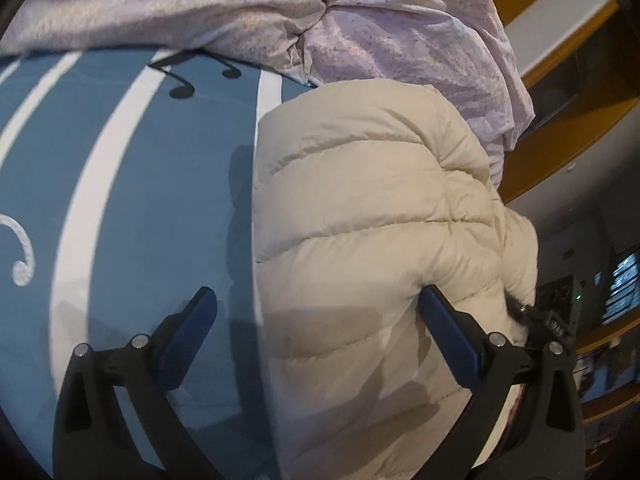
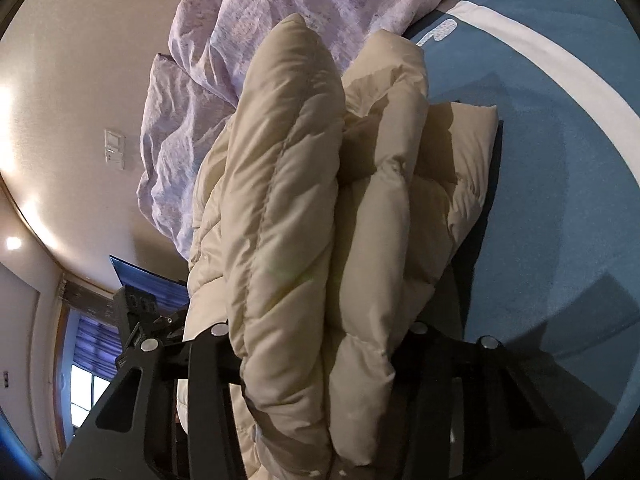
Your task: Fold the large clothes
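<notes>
The cream quilted puffer jacket (image 1: 372,208) lies on the blue bed cover with white stripes and black music notes (image 1: 160,184), near the edge of the bed, and a crumpled lilac duvet (image 1: 400,32) is heaped just behind it. It already looks folded into several thick layers, and these stand stacked together in the right wrist view (image 2: 288,200).

The right gripper (image 2: 320,360) has this bundle of layers between its jaws; the padding bulges out on both sides, so I judge that it grips the jacket. Its fingertips are hidden under the cloth.

The left gripper (image 1: 316,320) is wide open. One blue finger (image 1: 192,328) hangs over the bed cover, and the other one is touching the side of the jacket.

The step in hand seems to be to press the folded bundle flat and tidy. To do it well, the right gripper should hold all the layers together, because the smooth puffy fabric springs back and slips easily. The left gripper can push down on the top panel and smooth it away from the fold, so that trapped air goes out. The bundle should be kept away from the edge of the bed, or it may slide off.
</notes>
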### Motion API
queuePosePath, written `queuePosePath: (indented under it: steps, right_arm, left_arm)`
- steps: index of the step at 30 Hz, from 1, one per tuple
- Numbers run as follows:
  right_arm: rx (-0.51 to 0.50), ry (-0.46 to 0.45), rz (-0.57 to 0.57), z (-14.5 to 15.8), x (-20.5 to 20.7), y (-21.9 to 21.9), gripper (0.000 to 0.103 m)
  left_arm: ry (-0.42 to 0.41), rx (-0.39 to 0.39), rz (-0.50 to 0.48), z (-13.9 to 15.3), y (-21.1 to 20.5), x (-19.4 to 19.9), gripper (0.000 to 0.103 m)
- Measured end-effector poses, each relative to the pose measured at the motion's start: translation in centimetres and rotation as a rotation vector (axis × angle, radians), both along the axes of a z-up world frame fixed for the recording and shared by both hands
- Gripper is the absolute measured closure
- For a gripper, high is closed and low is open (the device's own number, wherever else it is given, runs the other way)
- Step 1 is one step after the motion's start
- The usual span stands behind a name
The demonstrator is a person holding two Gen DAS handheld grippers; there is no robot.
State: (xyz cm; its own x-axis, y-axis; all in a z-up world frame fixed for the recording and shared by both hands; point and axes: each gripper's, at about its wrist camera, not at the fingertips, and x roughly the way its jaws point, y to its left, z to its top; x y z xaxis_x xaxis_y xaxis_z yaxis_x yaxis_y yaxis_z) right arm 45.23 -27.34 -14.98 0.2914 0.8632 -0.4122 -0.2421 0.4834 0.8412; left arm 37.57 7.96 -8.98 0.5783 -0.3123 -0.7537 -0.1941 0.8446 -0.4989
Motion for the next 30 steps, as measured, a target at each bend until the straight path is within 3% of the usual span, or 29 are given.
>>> queuePosePath:
  steps: [12,15,17,20,30]
  right_arm:
    - [0.048,0.011,0.007,-0.4,-0.4,-0.4,0.059]
    - [0.059,0.008,0.011,-0.3,-0.4,-0.5,0.061]
    - [0.068,0.004,0.014,-0.1,-0.4,-0.2,0.062]
    - [0.075,-0.003,0.025,0.2,-0.2,0.7,0.064]
    - [0.045,-0.084,0.156,3.6,1.2,8.6,0.068]
  left_arm:
    - [-0.013,-0.224,-0.027,-1.5,-1.3,1.5,0.003]
    - [-0.037,-0.230,-0.037,-1.4,-1.3,1.2,0.011]
    - [-0.054,-0.249,-0.035,-1.1,-0.7,0.7,0.026]
    - [-0.080,-0.269,-0.024,-0.5,0.7,0.0,0.041]
    - [-0.182,-0.246,0.067,2.9,7.4,-3.7,0.046]
